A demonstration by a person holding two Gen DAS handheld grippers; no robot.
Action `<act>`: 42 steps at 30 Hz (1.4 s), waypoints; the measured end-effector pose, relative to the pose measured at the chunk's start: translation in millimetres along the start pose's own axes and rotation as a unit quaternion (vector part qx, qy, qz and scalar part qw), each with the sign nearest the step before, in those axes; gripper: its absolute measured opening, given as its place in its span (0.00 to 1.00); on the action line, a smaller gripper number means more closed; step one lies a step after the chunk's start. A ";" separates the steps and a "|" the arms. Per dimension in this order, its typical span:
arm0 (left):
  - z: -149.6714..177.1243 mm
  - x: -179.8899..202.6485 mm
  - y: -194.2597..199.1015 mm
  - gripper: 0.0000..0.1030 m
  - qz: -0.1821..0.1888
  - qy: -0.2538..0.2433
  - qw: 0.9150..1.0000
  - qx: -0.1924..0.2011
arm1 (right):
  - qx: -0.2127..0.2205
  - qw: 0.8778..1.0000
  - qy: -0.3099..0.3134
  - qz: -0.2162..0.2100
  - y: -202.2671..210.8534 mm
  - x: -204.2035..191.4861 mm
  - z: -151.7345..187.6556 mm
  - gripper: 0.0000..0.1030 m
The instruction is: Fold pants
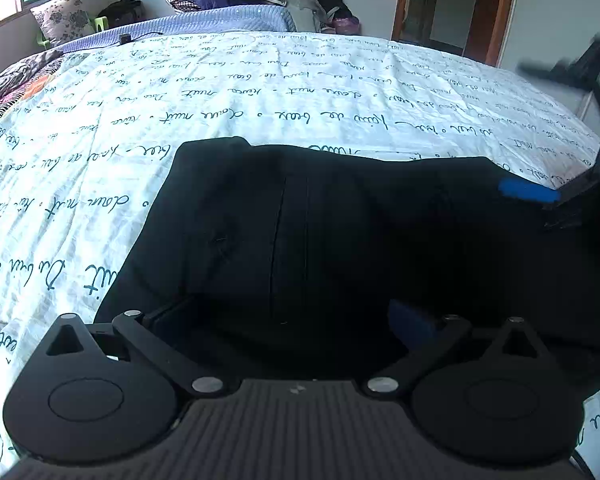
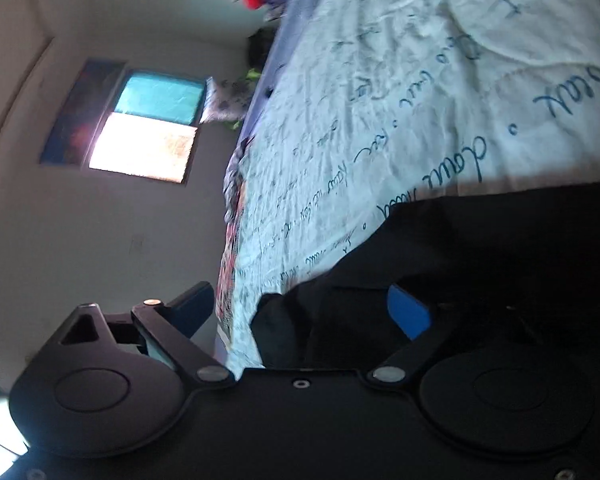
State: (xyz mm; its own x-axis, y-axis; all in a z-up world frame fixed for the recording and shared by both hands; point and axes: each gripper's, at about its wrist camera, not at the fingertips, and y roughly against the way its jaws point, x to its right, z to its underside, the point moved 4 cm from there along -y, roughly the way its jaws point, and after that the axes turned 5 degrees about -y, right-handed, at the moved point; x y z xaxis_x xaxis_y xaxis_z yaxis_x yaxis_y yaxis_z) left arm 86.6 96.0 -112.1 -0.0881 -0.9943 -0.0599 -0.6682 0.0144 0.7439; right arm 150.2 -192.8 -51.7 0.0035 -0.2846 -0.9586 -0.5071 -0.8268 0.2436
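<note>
Black pants (image 1: 300, 220) on lettered quilt (image 1: 260, 92)

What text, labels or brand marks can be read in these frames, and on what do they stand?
"nuit": handwritten script, seen upside down, repeated across the white bedspread.
The remaining script lines on the bedspread: too distorted or blurred to read with certainty.
Black pants: no readable label.
Left gripper and right gripper: no markings visible.

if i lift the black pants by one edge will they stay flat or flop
The black pants will probably flop: they lie limp and creased on the bedspread, so the lifted edge should drape and trail. Stacked layers may slide apart, and the wrinkled cover could drag along. The open right tool grips nothing.
</note>
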 end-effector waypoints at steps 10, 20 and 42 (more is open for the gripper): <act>7.1 -16.8 21.4 0.96 0.031 0.021 0.999 0.016 | -0.002 0.993 0.085 0.082 -23.3 -15.0 16.0 0.99; 44.5 -109.7 92.6 0.98 0.004 0.135 0.988 0.068 | -0.006 0.877 0.437 0.199 -13.1 -62.2 134.1 0.99; 45.3 -124.4 74.7 0.98 0.089 0.242 0.965 0.049 | 0.014 0.694 0.660 0.287 -16.3 -66.7 205.5 0.99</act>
State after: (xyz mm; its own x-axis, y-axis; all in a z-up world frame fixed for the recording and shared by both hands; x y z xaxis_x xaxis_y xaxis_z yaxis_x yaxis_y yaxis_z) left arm 14.2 225.5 -79.2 0.1319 -0.9079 0.3980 -0.7425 0.1755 0.6465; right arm -18.8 -60.6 -22.0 0.5714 -0.7754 0.2689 -0.7678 -0.3894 0.5088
